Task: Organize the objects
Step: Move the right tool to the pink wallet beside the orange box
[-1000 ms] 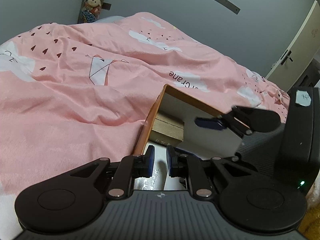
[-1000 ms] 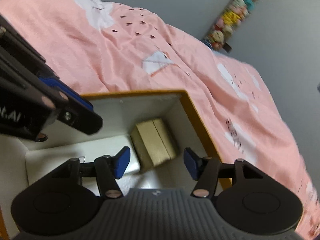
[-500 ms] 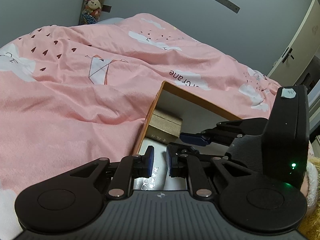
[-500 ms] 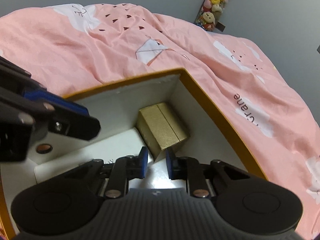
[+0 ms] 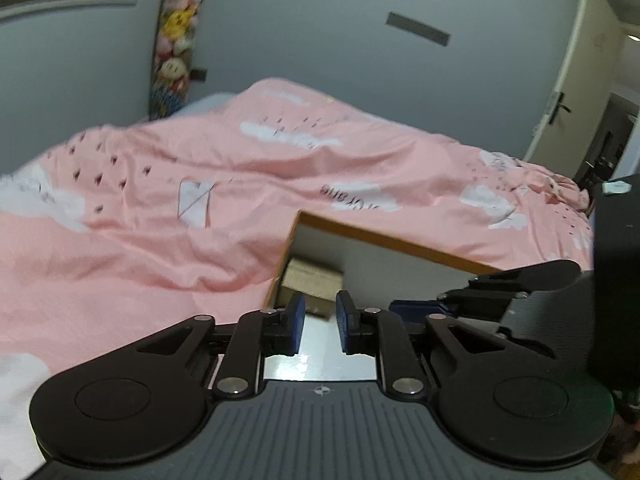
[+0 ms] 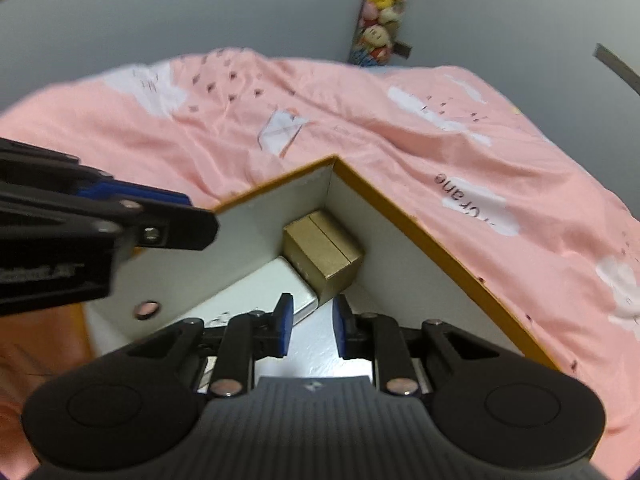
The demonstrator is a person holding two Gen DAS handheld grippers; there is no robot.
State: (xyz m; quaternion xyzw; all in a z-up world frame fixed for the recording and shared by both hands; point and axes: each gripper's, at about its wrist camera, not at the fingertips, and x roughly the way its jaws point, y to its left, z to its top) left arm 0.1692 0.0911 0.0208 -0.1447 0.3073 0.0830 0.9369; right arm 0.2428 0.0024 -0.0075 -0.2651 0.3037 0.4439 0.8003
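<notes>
An open box with an orange rim (image 5: 380,240) (image 6: 400,220) and white walls lies on the pink bed. A small gold box (image 6: 324,248) (image 5: 312,280) sits in its far corner, and a flat white glossy pack (image 6: 256,292) (image 5: 320,344) lies beside it. My left gripper (image 5: 321,308) hovers over the box's near left part; its jaws are opening, a narrow gap apart, with nothing between them. My right gripper (image 6: 312,312) hangs over the box just short of the gold box, shut and empty. Each gripper shows in the other's view: the right gripper (image 5: 416,305), the left gripper (image 6: 172,204).
A rumpled pink duvet (image 5: 160,220) with white clouds covers the bed around the box. Plush toys (image 5: 176,40) hang on the grey wall behind. A white door (image 5: 560,100) stands ajar at the far right.
Both grippers have risen and drawn back from the box. The right jaws went from wide apart to shut and the right wrist rolled. The left pads have parted slightly.
</notes>
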